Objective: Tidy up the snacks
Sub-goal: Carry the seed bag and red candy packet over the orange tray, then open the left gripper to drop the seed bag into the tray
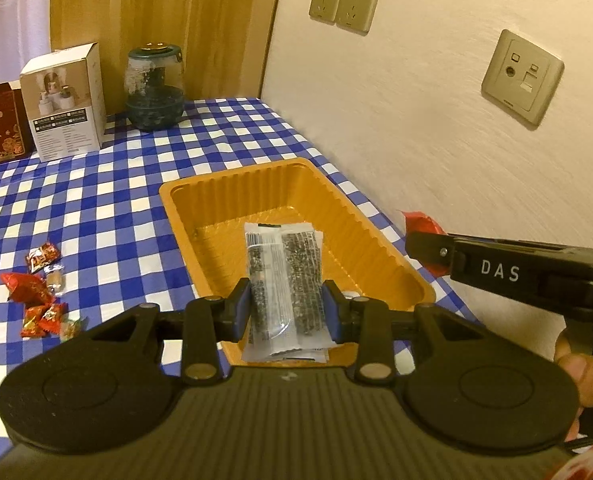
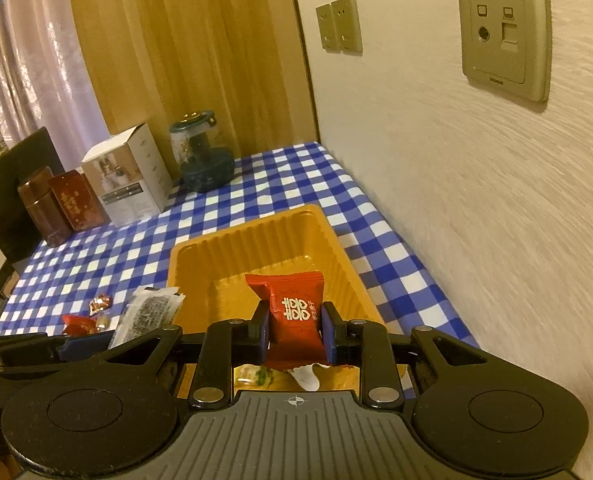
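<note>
Blue-and-white checked surface (image 1: 96,200) under everything, with a ribbed orange plastic tray (image 1: 336,208) at 12 o'clock from both cameras. The left hand-held gripper (image 1: 288,312) is clamped on a clear crinkly seaweed packet (image 1: 284,280), held over the tray. The right hand-held gripper (image 2: 294,332) pinches a glossy red candy pouch (image 2: 292,312) above it too. Loose red candies (image 1: 40,296) sit at 9 o'clock.

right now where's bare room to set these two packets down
The orange tray floor looks bare toward its far end. Open checked cloth lies between tray and white box. Crowded: the loose candies left of the tray.
</note>
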Demonstrator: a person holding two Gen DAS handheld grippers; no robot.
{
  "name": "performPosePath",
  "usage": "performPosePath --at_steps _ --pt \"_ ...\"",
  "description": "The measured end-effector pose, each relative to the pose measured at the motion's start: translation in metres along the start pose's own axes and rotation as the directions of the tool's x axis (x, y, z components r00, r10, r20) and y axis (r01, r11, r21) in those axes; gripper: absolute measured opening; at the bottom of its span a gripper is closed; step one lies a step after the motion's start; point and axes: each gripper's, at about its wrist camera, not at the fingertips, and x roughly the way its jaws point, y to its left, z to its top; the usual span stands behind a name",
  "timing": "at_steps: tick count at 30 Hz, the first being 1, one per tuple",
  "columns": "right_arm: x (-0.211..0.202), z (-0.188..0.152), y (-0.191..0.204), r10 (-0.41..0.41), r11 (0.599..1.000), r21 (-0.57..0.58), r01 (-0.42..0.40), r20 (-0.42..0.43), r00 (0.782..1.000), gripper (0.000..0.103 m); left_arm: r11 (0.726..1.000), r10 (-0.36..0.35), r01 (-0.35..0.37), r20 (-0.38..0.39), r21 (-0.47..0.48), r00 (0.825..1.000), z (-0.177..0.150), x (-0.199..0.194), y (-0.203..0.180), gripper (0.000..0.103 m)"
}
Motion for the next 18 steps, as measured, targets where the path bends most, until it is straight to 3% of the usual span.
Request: performPosePath --at_steps 13,15,18 --pt "0.022 0.002 -0.01 -0.013 0.999 0.035 0.013 -0.018 1.0 0.027 1.0 -0.004 0.004 -0.015 -0.004 1.0 0.007 0.032 0.004 0.035" --pt "0.023 0.0 -0.012 -0.013 0.999 0.04 0.014 -0.022 1.0 0.027 1.0 0.002 -0.002 -0.009 -0.008 1.0 0.007 0.037 0.005 0.045" --pt "0.024 0.0 -0.012 -0.013 0.999 0.046 0.014 -0.025 1.0 0.027 1.0 -0.003 0.003 -0.001 -0.008 1.0 0.006 0.037 0.007 0.045"
